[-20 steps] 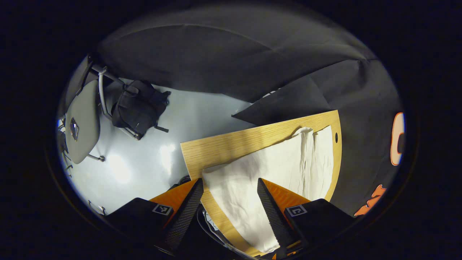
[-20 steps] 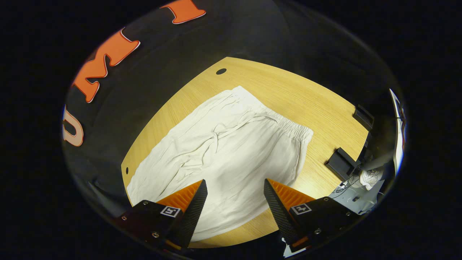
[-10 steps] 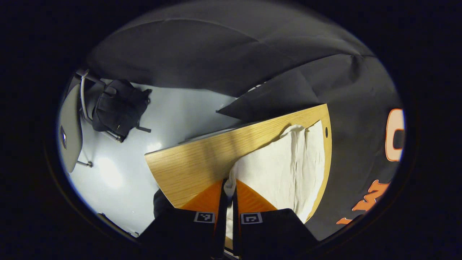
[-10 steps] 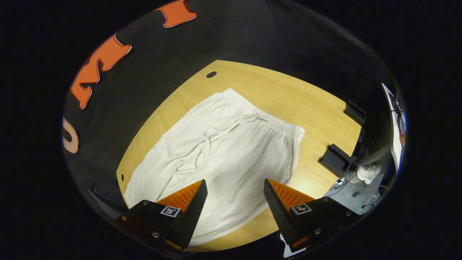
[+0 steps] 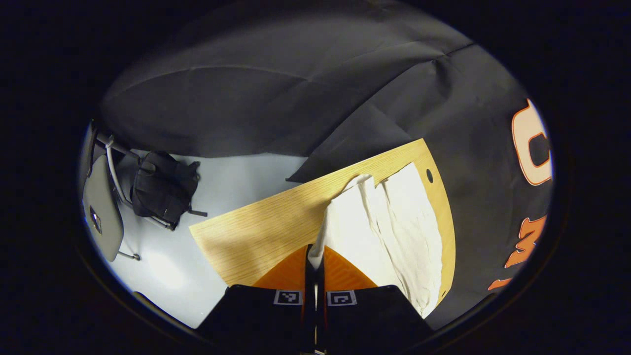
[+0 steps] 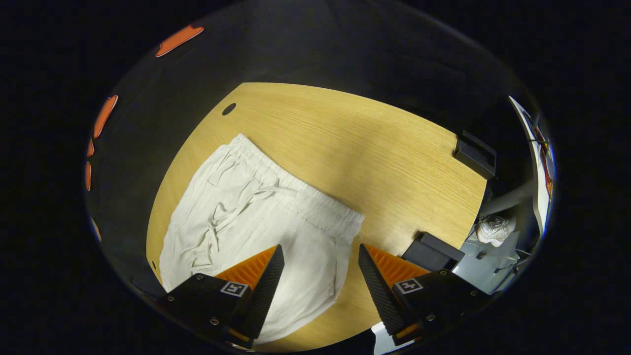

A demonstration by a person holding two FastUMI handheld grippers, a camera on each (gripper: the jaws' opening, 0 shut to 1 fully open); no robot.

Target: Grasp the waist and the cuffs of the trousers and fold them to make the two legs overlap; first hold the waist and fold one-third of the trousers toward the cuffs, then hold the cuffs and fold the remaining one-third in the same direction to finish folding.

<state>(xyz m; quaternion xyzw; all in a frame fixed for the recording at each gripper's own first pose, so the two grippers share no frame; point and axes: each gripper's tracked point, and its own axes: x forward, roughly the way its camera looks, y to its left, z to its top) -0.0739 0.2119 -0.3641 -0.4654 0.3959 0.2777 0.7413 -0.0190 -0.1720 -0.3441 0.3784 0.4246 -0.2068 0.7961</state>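
wooden table (image 6: 384, 158) under white trousers (image 6: 246, 217).

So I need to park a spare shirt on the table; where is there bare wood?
The wooden table is bare between the white trousers' waistband and the black boxes at its far edge. Also beside the left gripper's held cuff. The wall side is crowded with trousers.

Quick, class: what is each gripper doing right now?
Left gripper: shut on the trousers.
Right gripper: open, holding nothing, above the trousers.
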